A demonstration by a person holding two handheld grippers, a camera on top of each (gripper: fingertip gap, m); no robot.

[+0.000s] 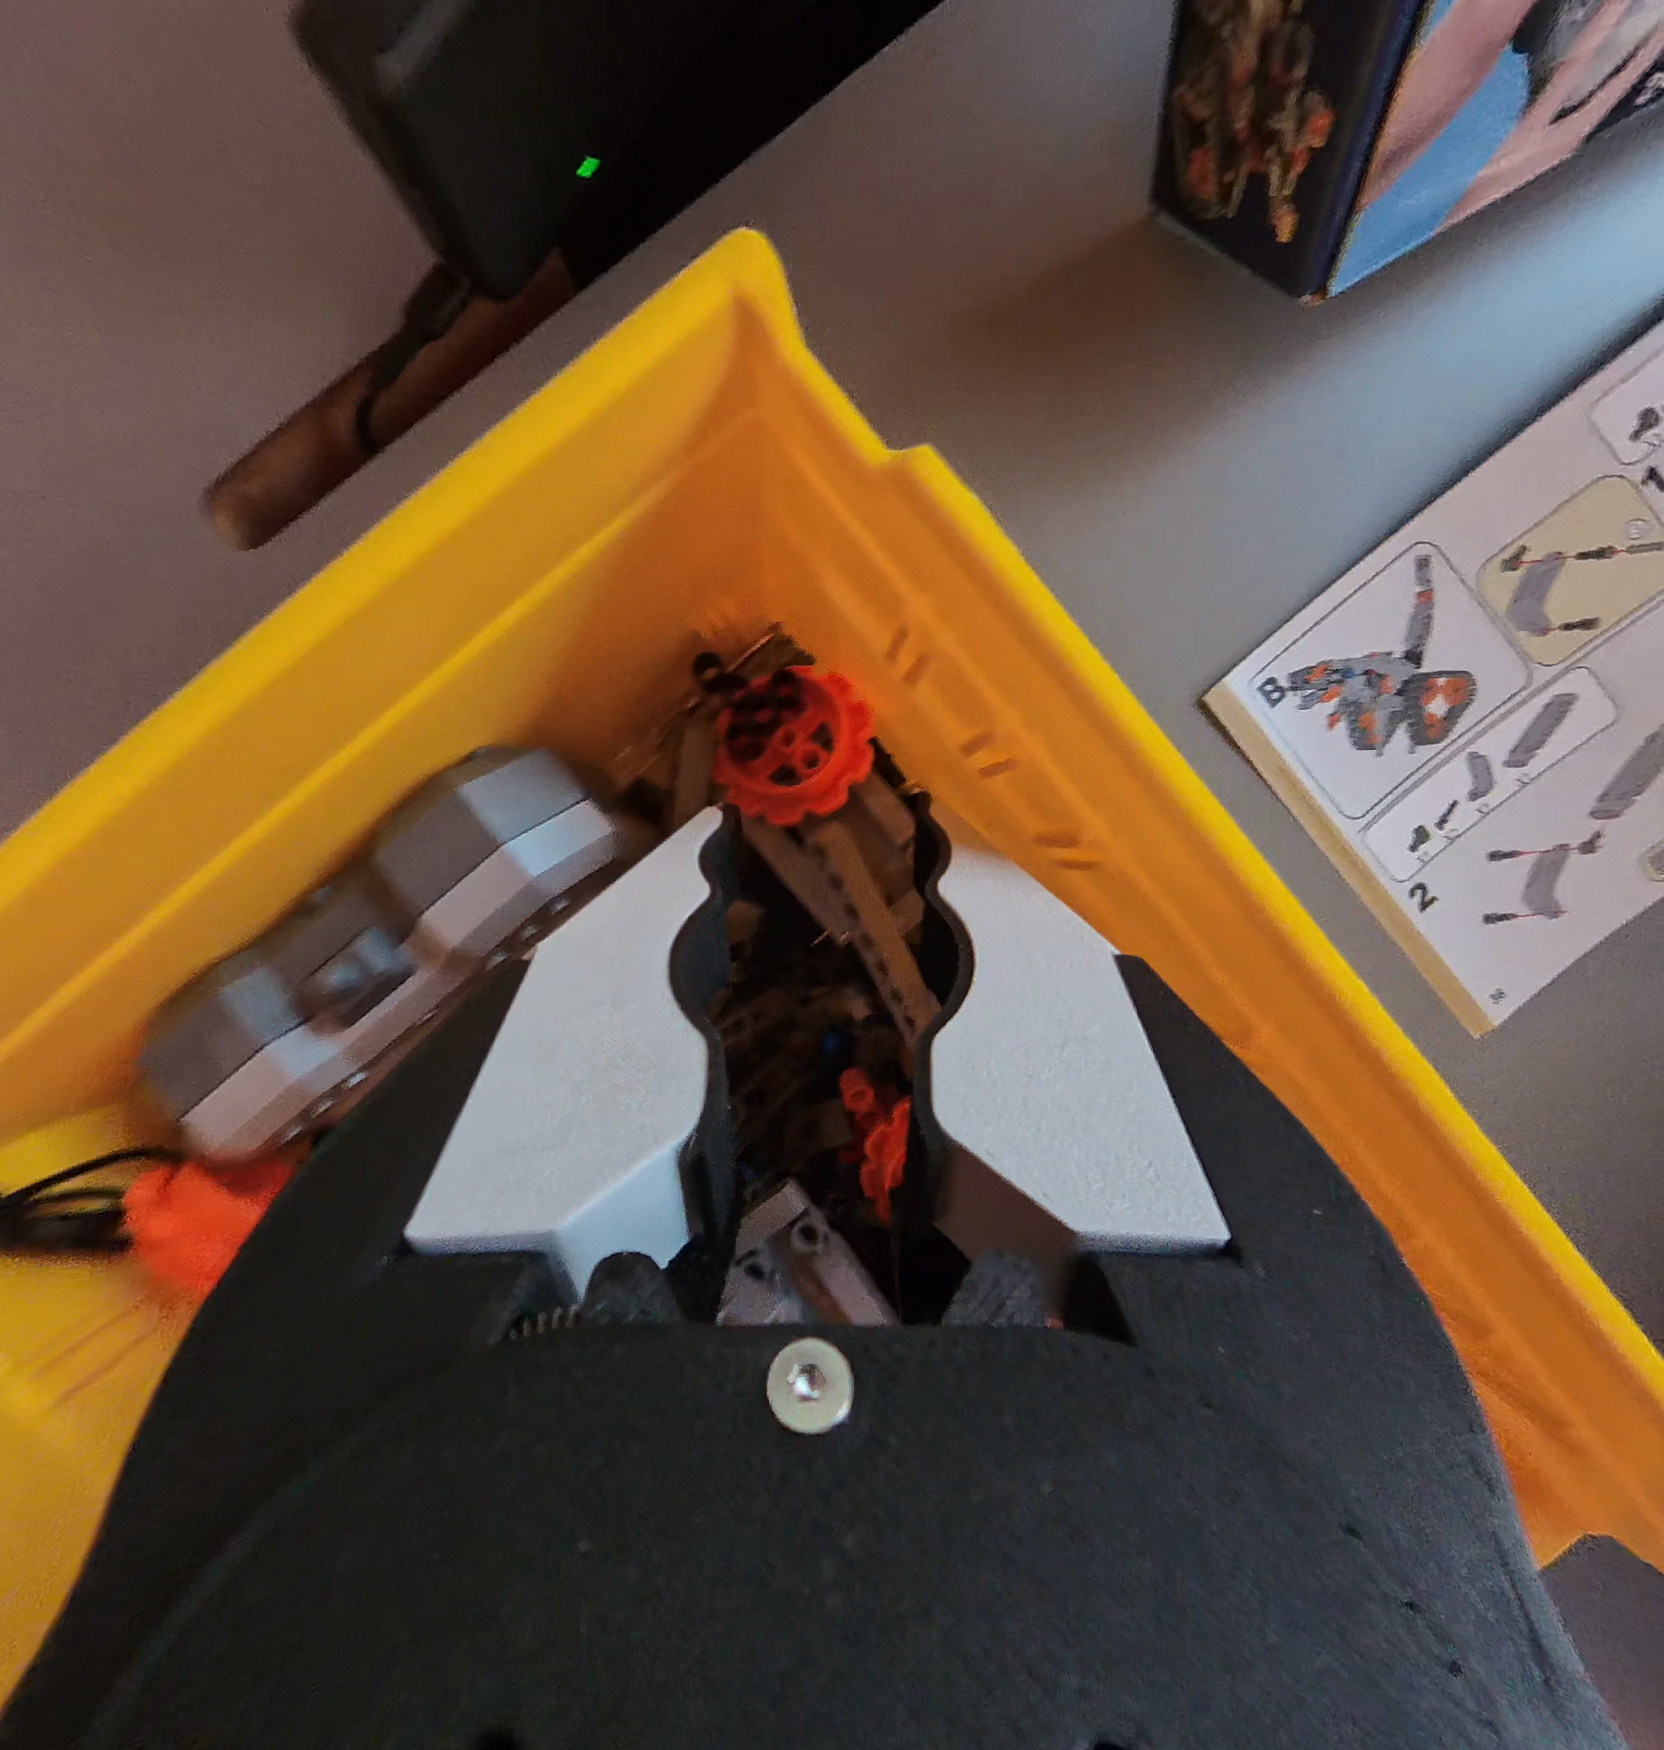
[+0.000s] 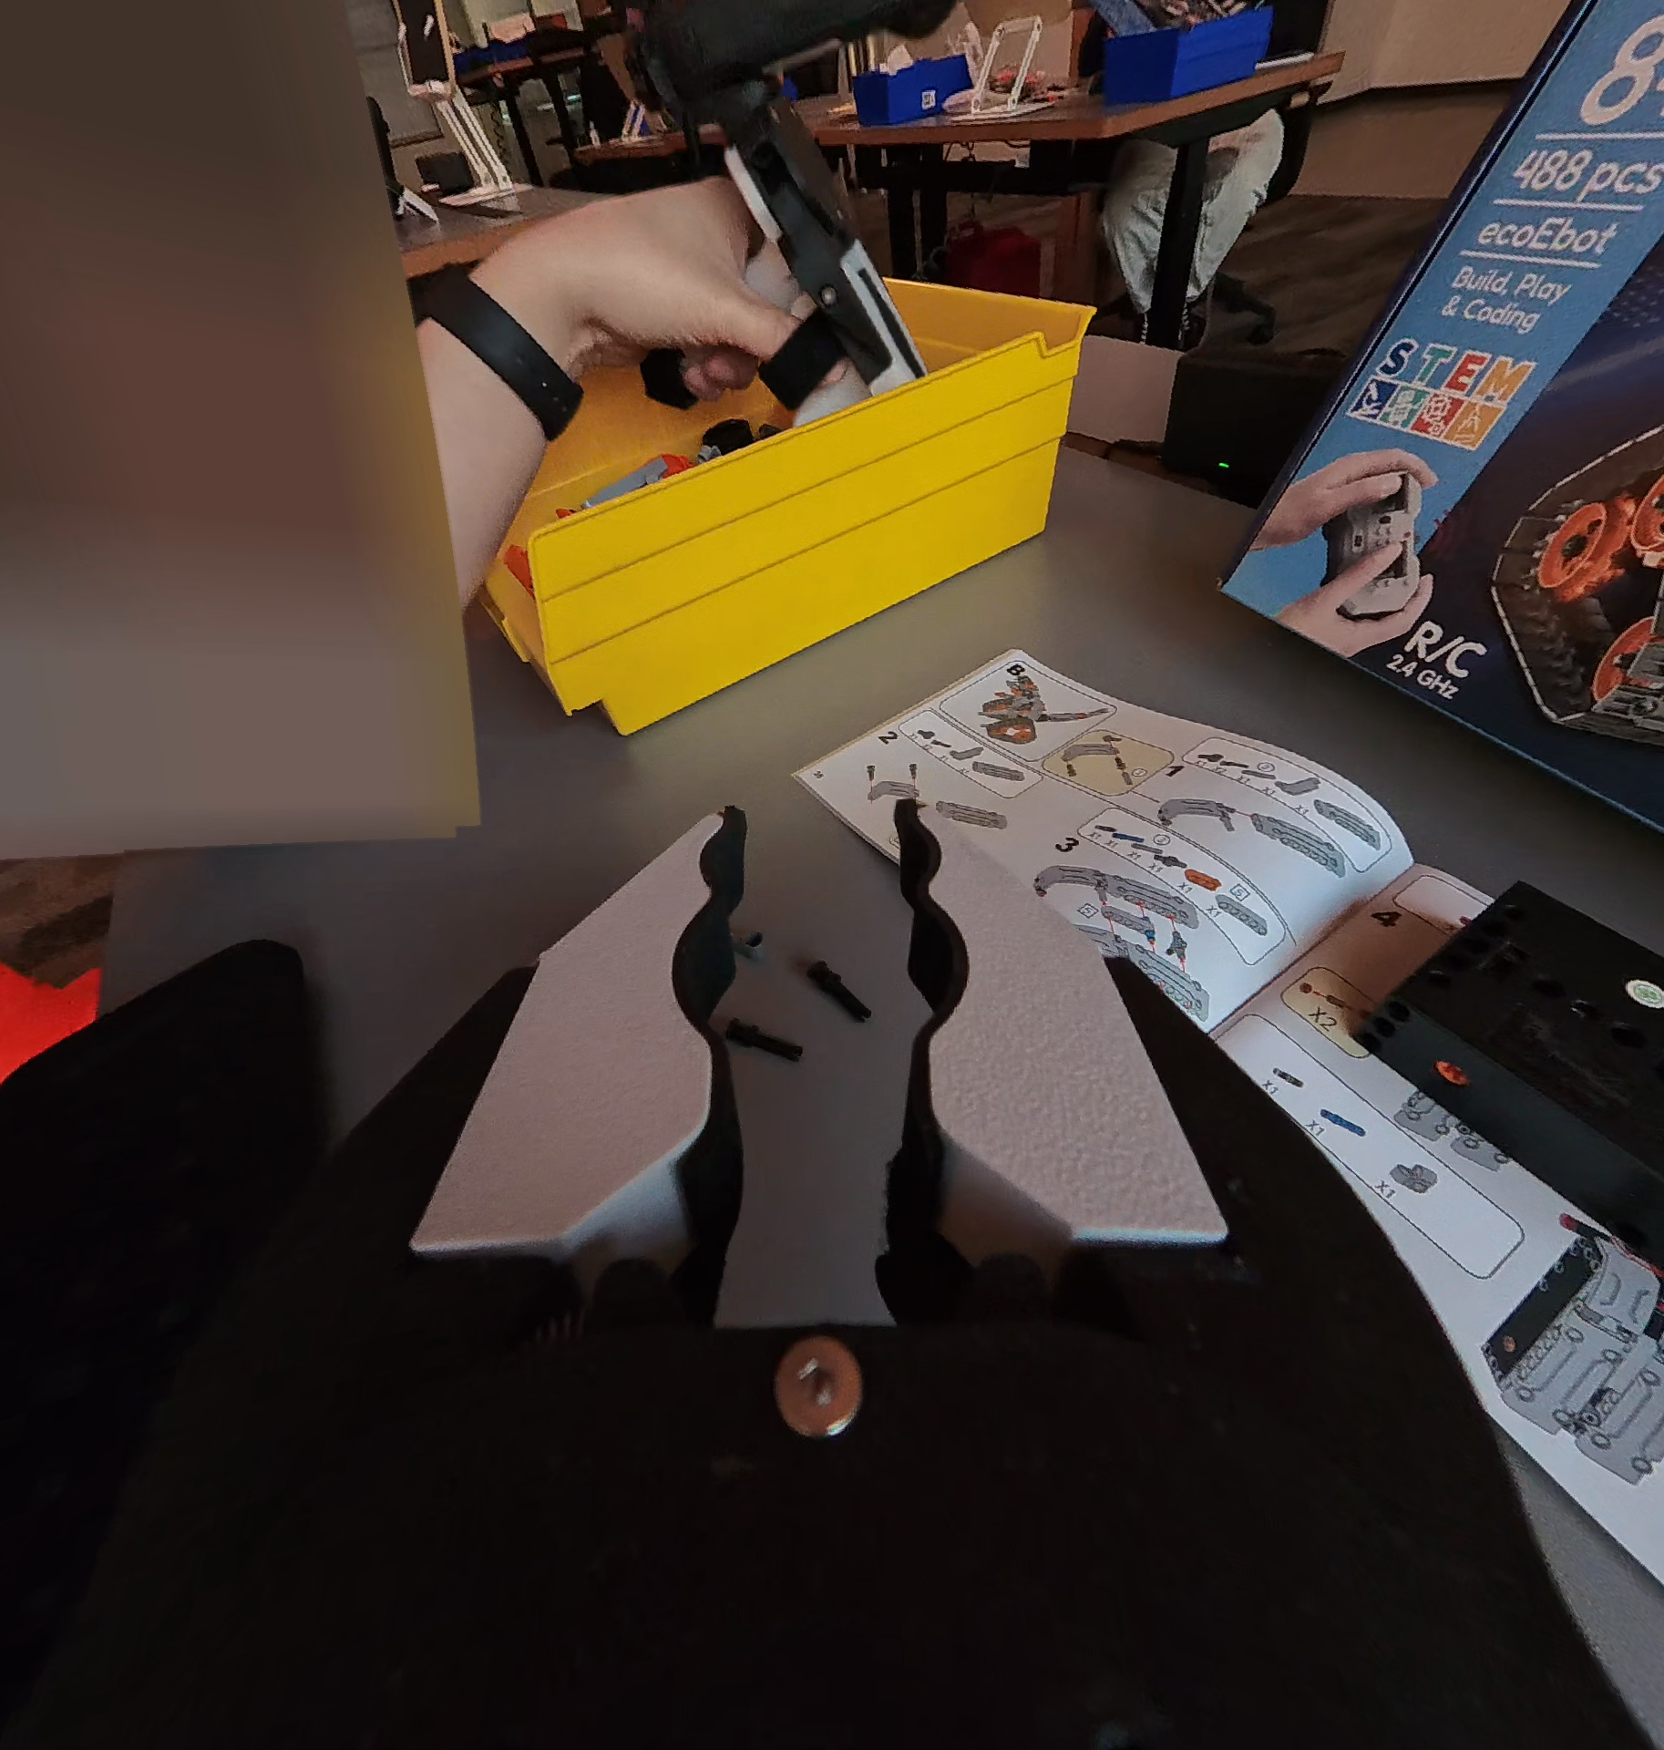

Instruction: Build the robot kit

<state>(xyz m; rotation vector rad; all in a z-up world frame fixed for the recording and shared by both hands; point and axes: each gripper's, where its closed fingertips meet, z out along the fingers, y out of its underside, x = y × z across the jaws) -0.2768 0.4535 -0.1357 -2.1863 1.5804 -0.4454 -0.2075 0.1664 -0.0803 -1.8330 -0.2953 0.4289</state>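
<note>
A shared workshop or classroom lab: far rows of wooden benches point(image 2: 1046, 114) carry blue parts bins point(image 2: 1188, 47); a building-kit box point(image 2: 1491, 379) stands near.

Your left gripper point(image 1: 823, 833) reaches down into the parts bin point(image 1: 544, 530), its tips among the loose building pieces heaped in the far corner, just short of a toothed gear point(image 1: 790, 748). A motor block point(image 1: 383, 937) lies in the bin to its left. The instruction booklet point(image 2: 1216, 909) lies open on the table point(image 2: 620, 814) to the right of the bin, with the kit box point(image 2: 1510, 398) standing behind it. Your right gripper point(image 2: 819, 824) hovers over the table near the booklet's left edge, two small pins point(image 2: 800, 1013) lying between its fingers. A battery box point(image 2: 1557, 1032) rests on the booklet's right page.
</note>
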